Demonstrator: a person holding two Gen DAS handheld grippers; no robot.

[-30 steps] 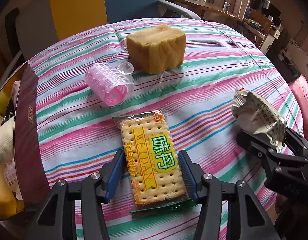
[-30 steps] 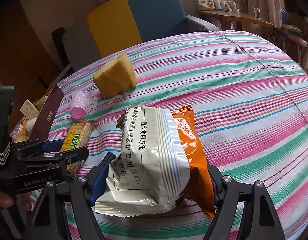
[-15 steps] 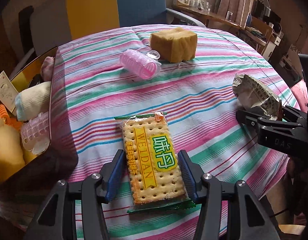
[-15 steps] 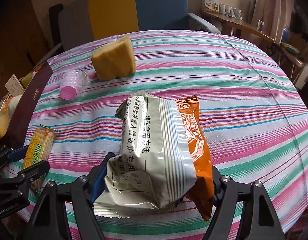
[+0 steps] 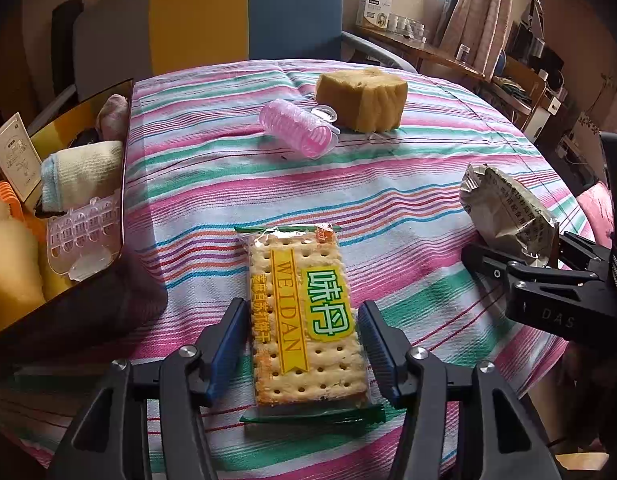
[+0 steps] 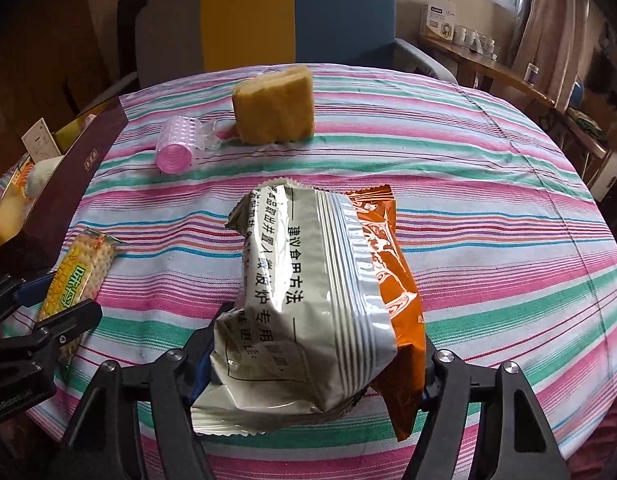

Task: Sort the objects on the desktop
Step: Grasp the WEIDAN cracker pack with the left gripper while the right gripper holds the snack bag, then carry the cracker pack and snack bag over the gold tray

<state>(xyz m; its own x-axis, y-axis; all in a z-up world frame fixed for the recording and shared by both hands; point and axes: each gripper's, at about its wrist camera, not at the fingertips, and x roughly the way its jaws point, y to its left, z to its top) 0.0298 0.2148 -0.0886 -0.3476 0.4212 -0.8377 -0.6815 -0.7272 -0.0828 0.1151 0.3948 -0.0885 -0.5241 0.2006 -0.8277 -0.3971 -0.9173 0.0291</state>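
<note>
left gripper (image 5: 302,344) is holding the cracker pack (image 5: 304,312) between its fingers, over the striped table (image 5: 408,184) | right gripper (image 6: 312,364) is gripping the snack bag (image 6: 308,280) | box (image 5: 108,184) is standing at the left

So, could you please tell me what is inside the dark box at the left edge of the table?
The box holds a rolled cream towel, a clear plastic roller, a pinkish cloth, a card and something orange. Whatever lies beneath them is covered.
</note>
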